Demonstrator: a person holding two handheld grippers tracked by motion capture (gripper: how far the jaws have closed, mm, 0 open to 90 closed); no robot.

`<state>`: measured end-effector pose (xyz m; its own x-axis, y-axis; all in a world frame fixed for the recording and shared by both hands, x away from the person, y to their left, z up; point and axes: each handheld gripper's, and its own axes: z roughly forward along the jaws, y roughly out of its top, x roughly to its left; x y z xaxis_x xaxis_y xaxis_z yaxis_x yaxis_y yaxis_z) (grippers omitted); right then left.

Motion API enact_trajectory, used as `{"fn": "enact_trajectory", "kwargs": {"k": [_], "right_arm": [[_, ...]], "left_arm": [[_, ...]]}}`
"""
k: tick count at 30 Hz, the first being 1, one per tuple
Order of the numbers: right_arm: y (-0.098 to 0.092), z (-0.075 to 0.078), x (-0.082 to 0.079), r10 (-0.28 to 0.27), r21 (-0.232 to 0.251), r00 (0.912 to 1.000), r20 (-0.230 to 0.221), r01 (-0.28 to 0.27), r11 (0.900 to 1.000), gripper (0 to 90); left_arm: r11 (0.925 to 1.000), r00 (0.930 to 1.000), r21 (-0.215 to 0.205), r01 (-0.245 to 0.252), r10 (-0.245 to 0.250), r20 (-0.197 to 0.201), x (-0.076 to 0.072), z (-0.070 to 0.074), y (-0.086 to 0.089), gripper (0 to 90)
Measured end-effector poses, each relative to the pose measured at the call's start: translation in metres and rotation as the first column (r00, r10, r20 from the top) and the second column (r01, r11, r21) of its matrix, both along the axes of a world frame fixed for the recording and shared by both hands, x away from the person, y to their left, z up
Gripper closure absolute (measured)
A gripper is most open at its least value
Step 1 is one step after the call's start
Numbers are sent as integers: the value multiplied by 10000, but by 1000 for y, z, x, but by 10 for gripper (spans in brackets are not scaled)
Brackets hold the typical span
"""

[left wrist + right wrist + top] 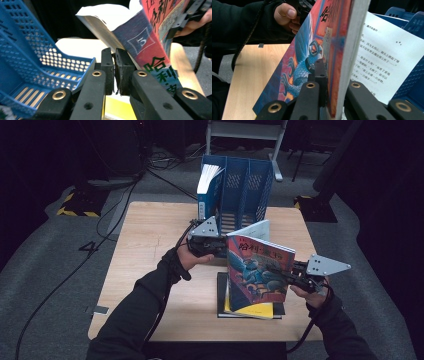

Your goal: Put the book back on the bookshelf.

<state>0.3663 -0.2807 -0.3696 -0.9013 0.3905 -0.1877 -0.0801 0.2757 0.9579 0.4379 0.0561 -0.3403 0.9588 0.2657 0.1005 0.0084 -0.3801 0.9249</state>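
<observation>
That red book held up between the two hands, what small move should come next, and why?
Probably carry the red book toward the blue file rack behind it. Both grippers hold it upright above the stack of books: the right gripper is shut on its front cover, the left gripper at its spine corner. The rack's middle slots look open, with one book filed at its left.

Book (260, 270): glossy printed paper cover, matt white pages w/ black print. File rack (240, 187): blue plastic, perforated, slight sheen. Table (145, 250): light wood-look top, smooth, matt. Left gripper (115, 72) & right gripper (332, 82): matt black plastic jaws w/ brass-look rivets; rough, frayed black pads on left. Grey metal-look plate (325, 265), matt. Sleeves (130, 315): dark cloth. Floor (55, 265): grey carpet, rough.
</observation>
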Motion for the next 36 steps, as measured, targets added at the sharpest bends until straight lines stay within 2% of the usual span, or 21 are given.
{"fn": "enact_trajectory", "kwargs": {"k": [2,5,8,10,11,14,17,20,26,31,36], "right_arm": [[-2,-1,-4,81,19,9999,86,-82,10000,857],[-5,-1,-10,97,-6,9995,292,-97,10000,858],[-6,-2,-14,174,43,9992,365,-176,9998,859],[-6,-2,-14,196,10,9990,399,-197,9998,859],[-6,-2,-14,139,15,9991,397,-139,9999,859],[-6,-4,-11,84,62,9994,337,-86,9999,858],[-3,-4,-10,64,52,9989,461,-67,10000,859],[6,-3,-10,-100,-104,9970,764,108,9999,859],[11,0,-10,-636,127,9909,1189,625,9980,860],[10,-4,-10,-735,354,9915,1070,701,9969,859],[3,-7,-16,-547,387,9930,1049,508,9980,859]], "left_arm": [[9999,10000,-92,-46,47,35,-3,0,0,777],[9995,9998,-244,-184,186,53,-8,-2,0,741],[9978,9991,-623,-228,206,-365,-9,-2,3,671],[9961,9981,-867,-145,93,-606,-9,-2,3,687],[9965,9983,-828,-116,69,-572,-10,-2,2,716],[9982,9998,-593,117,-125,-129,-13,2,-3,842],[9971,9994,-689,326,-335,-112,-11,9,-5,889],[9952,9977,-714,676,-674,65,-10,19,-5,896],[9974,9979,-453,569,-554,338,-12,33,-5,898],[9971,9965,-310,694,-678,493,-15,40,-10,895],[9956,9961,-593,726,-694,548,-22,36,-13,826]]}}
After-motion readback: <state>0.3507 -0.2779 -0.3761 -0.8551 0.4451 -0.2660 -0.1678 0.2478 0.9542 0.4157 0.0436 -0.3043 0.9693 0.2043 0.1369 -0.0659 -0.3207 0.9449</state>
